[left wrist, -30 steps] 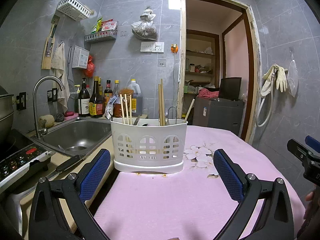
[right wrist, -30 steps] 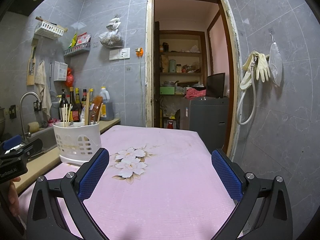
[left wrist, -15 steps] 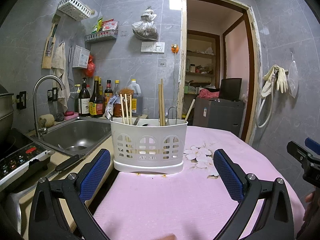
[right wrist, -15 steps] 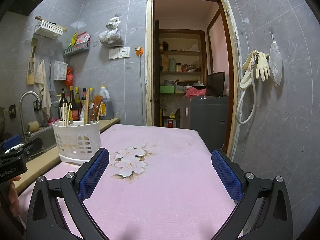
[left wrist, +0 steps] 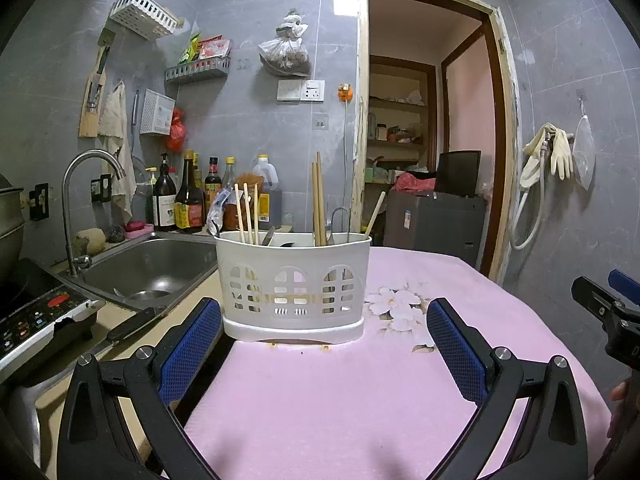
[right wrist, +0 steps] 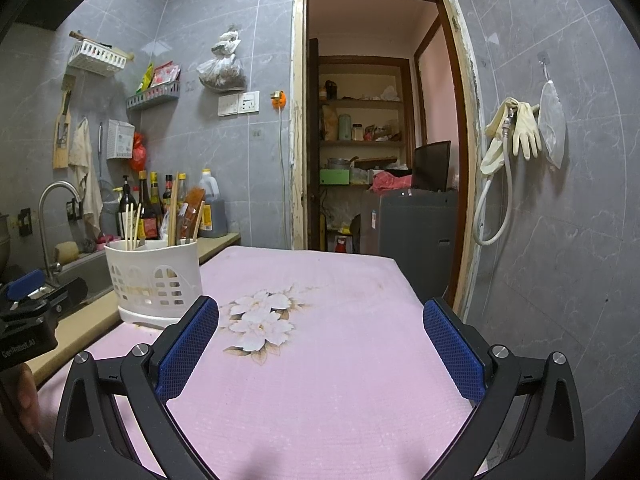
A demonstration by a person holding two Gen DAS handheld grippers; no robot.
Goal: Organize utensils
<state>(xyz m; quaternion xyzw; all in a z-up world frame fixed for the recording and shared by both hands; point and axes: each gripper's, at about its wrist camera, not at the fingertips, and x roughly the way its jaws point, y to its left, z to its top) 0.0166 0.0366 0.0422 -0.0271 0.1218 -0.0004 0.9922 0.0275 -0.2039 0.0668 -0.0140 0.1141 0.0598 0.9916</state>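
Left gripper [left wrist: 324,344]: no change from the earlier frame; jaws spread wide, holding nothing, above the pink tablecloth [left wrist: 360,400]. The white utensil caddy [left wrist: 293,284] stands just beyond, chopsticks [left wrist: 319,204] upright inside.

Right gripper [right wrist: 320,346]: position unchanged, wide open, empty. Caddy [right wrist: 154,280] sits far left, well apart.

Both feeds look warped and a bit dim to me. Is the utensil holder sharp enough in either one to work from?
Left wrist view: utensil holder sharp, centred, evenly lit; door frame bows from fisheye. Right wrist view: holder smaller, off left, still readable; soft shadows on the pink cloth near the bottom edge; corners vignetted black.
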